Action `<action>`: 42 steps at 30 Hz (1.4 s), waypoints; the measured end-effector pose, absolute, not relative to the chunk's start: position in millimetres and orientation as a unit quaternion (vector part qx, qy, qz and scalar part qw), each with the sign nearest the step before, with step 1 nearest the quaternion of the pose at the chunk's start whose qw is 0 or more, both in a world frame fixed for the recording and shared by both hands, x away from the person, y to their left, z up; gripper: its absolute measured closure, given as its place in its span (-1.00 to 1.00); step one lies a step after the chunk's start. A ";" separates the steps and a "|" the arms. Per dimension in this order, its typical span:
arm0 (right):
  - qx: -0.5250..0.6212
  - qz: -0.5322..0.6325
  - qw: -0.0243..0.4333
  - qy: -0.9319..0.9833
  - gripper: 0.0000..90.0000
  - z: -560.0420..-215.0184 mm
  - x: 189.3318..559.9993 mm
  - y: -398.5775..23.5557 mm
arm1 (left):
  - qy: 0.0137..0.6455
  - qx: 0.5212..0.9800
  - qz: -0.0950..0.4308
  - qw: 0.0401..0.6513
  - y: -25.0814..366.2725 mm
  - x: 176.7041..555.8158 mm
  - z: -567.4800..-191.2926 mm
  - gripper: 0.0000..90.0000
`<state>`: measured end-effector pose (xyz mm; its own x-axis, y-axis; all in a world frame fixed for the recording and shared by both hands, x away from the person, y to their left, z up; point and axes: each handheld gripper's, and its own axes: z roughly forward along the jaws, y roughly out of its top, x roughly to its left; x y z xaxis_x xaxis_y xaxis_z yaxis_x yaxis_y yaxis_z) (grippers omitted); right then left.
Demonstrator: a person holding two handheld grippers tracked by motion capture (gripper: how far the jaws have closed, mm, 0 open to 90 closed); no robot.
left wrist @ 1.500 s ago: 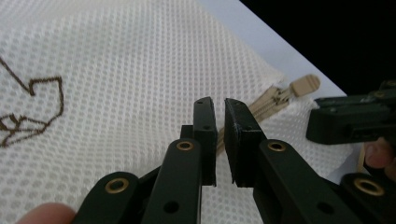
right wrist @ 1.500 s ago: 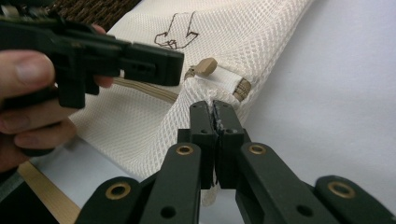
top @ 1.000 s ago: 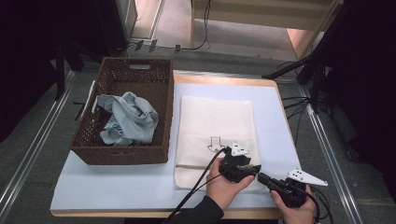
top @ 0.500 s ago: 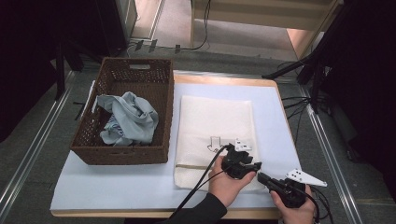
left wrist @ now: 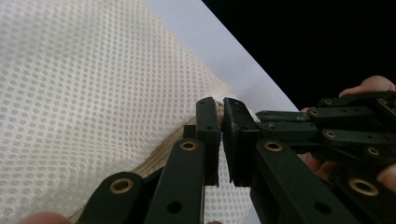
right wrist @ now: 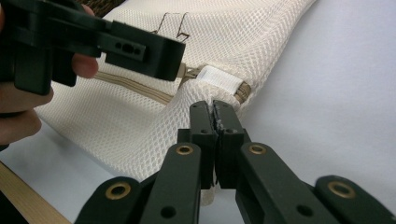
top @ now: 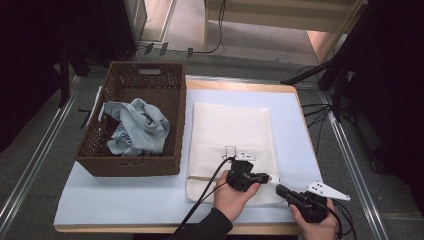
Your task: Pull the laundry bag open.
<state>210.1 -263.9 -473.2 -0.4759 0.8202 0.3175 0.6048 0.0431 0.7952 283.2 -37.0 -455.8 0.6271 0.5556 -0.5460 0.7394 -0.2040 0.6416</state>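
Cream mesh bag (top: 232,140); brown wicker basket (top: 134,162); pale blue cloth (top: 137,127).

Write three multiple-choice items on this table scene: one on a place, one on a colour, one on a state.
1. Where does the crumpled cloth lie?
A. in the wicker basket
B. on the mesh bag
C. on the floor

2. What colour is that cloth?
A. red
B. light blue
C. black

3. How do the jaws of the right gripper stand?
A. wide open above the bag
B. shut on the mesh bag's corner
C. shut on the basket's rim

Key: 1 A, the high view shows the cloth inside the basket, left of the bag. 2 B, it is pale blue against the brown wicker. 3 B, the right gripper view shows mesh pinched between the closed jaws, just below the zip's end.
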 end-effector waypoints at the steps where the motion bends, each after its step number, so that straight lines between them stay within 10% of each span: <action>1: 0.499 0.479 0.113 0.713 0.98 -473.0 210.0 -264.3 | 0.420 0.769 -0.103 0.471 -36.0 283.5 -456.5 0.93; 9: 0.501 0.480 0.111 0.711 0.91 -472.3 210.5 -264.7 | 0.417 0.758 -0.119 0.488 -30.8 284.7 -460.4 0.95; 14: 0.512 0.482 0.099 0.704 0.24 -472.3 222.5 -263.0 | 0.412 0.750 -0.120 0.504 -27.1 283.9 -463.3 0.95; 17: 0.521 0.485 0.074 0.699 0.18 -476.9 229.8 -263.5 | 0.409 0.748 -0.120 0.509 -24.4 284.0 -463.7 0.95; 27: 0.513 0.527 0.022 0.677 0.88 -478.9 236.2 -264.8 | 0.406 0.748 -0.123 0.511 -20.7 284.0 -468.9 0.95; 42: 0.493 0.505 0.081 0.704 0.93 -471.5 228.2 -253.4 | 0.435 0.733 -0.126 0.508 -14.7 279.1 -469.3 0.95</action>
<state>228.2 -253.4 -471.5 -0.5005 0.7759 0.3841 0.6120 0.0032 0.7908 279.1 -14.7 -469.3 0.5896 0.5091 -0.6270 0.7659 -0.1060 0.6342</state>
